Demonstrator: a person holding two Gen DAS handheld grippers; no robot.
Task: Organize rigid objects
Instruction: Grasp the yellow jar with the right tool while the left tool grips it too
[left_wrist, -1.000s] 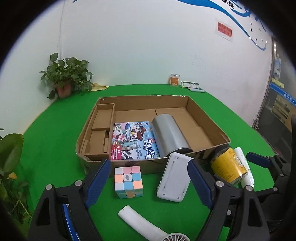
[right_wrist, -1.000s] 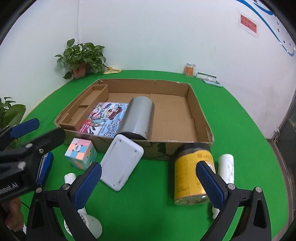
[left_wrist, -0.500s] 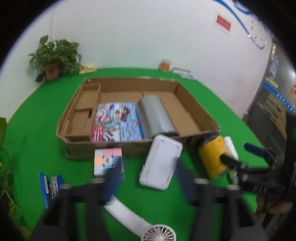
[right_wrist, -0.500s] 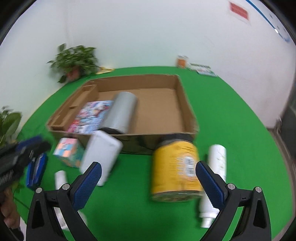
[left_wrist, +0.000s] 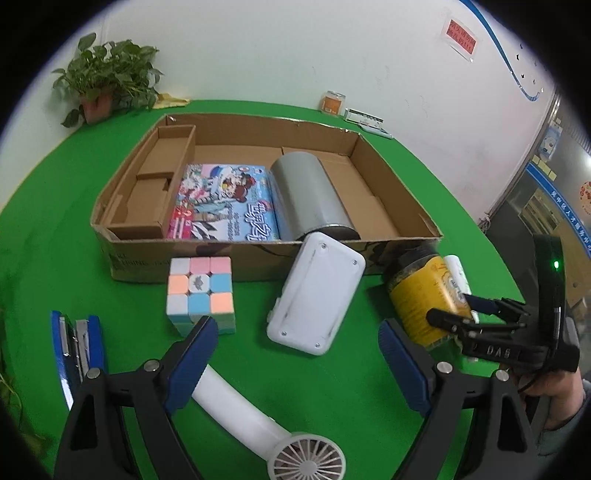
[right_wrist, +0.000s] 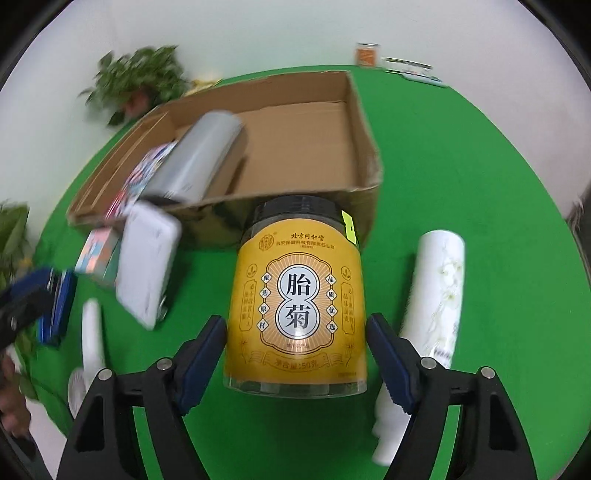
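**Right claw brackets the yellow jar**

The right claw (right_wrist: 295, 354) sits spread around the yellow-labelled jar with a black lid (right_wrist: 297, 295), blue pads flanking its sides, contact unclear. The jar stands on the green desk (right_wrist: 480, 184), just near of the brown cardboard box (right_wrist: 362, 125), a white tube (right_wrist: 437, 291) to its right. The left claw (left_wrist: 297, 356) hangs released above a white handheld fan (left_wrist: 255, 417), pastel puzzle cube (left_wrist: 201, 290) just beyond.

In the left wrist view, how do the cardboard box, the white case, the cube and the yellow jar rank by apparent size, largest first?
1. Cardboard box, clearly largest.
2. White case.
3 and 4. Cube and yellow jar look similar, and the right tool partly hides the jar, so I will not rank them.
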